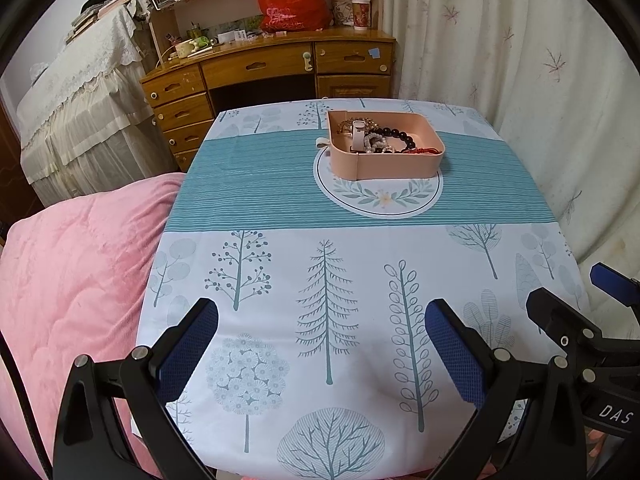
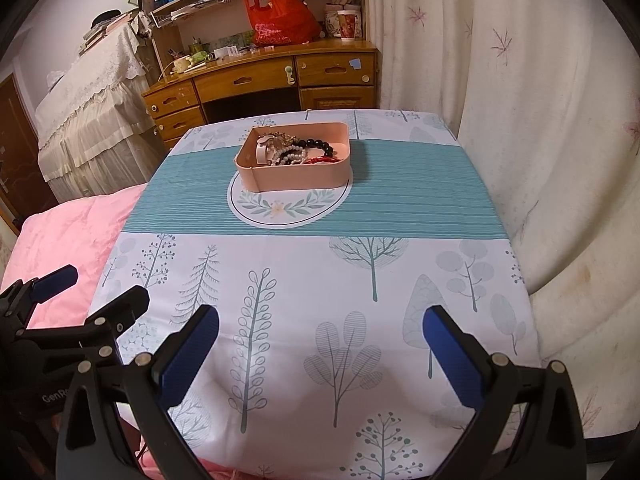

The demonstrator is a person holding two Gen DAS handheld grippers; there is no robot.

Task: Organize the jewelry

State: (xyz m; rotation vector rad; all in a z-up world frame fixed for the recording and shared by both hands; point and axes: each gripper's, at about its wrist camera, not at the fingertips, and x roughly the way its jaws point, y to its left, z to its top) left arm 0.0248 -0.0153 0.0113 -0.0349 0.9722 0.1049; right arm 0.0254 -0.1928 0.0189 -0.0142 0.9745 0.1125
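Note:
A pink box stands on the round wreath print at the far middle of the table. It holds several pieces of jewelry: a black bead bracelet, white bead bracelets, a red cord and a white watch strap. My left gripper is open and empty over the table's near edge. My right gripper is open and empty beside it, also far from the box. Each gripper shows at the side of the other view.
The table wears a tree-print cloth with a teal band. A pink quilt lies to the left. A wooden desk with a red bag stands behind. A curtain hangs to the right.

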